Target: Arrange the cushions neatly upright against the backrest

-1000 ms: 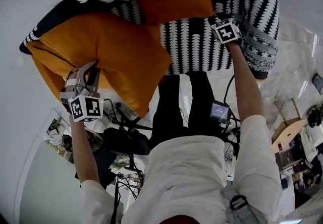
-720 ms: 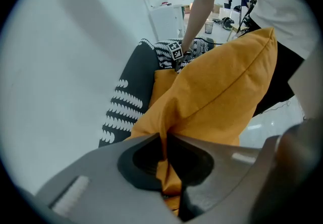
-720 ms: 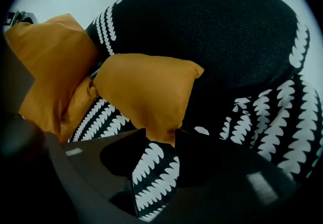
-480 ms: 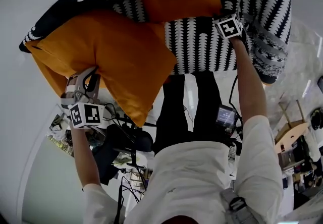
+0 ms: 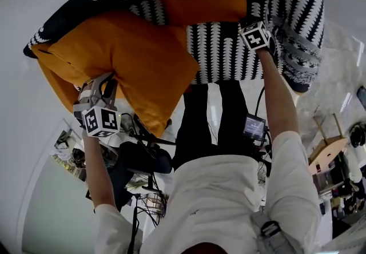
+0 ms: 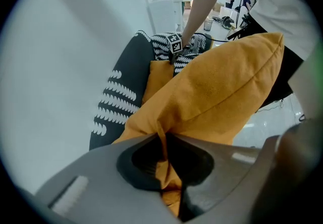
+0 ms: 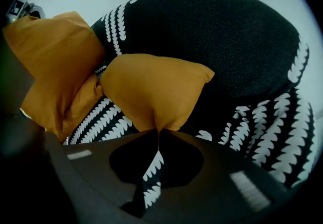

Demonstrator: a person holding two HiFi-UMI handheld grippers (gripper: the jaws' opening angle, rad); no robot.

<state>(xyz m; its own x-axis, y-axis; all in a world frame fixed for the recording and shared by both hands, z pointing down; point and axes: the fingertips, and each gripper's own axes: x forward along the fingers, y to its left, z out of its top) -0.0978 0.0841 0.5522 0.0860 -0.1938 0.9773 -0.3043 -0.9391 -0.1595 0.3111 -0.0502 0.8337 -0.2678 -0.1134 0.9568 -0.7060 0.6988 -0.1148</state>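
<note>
A large orange cushion (image 5: 126,64) hangs over the left arm of a black armchair with white leaf print (image 5: 229,52). My left gripper (image 5: 102,84) is shut on its lower edge, and orange fabric is pinched between the jaws (image 6: 162,142). A smaller orange cushion (image 5: 200,2) leans against the backrest (image 7: 217,41). My right gripper (image 5: 253,17) has just closed its jaws on that cushion's lower edge (image 7: 158,131), which is now nipped between them. The large cushion (image 7: 50,71) touches the small one (image 7: 151,92) at its left.
A white wall curves behind the chair. The person's legs and torso fill the middle of the head view, with a small screen device (image 5: 253,127) at the hip. Cables and gear (image 5: 143,155) lie on the floor below the left gripper. A wooden stand (image 5: 326,150) is at the right.
The left gripper has shifted a little toward the chair with the large cushion still in it. The right gripper has moved slightly at the small cushion's corner.
</note>
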